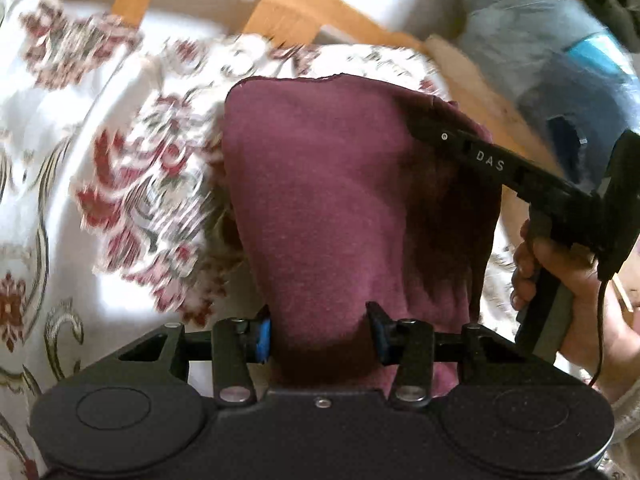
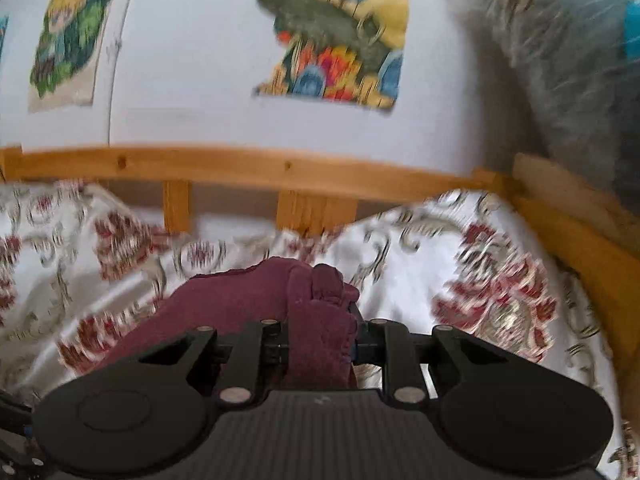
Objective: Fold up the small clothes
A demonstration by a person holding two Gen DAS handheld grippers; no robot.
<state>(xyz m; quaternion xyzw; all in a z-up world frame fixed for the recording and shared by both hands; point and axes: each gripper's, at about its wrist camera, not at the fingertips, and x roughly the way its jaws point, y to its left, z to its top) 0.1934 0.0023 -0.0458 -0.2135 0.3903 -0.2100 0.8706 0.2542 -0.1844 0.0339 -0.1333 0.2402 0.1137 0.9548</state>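
Observation:
A small maroon garment hangs lifted above a floral bedspread. My left gripper is shut on its near edge, the cloth bunched between the blue pads. My right gripper reaches in from the right in the left wrist view and holds the garment's far right corner. In the right wrist view the right gripper is shut on a bunched fold of the maroon garment, which trails off to the left over the bedspread.
A wooden bed rail with slats runs behind the bedspread, and a white wall with colourful pictures stands beyond it. A grey-blue bundle sits at the right. The person's hand holds the right gripper's handle.

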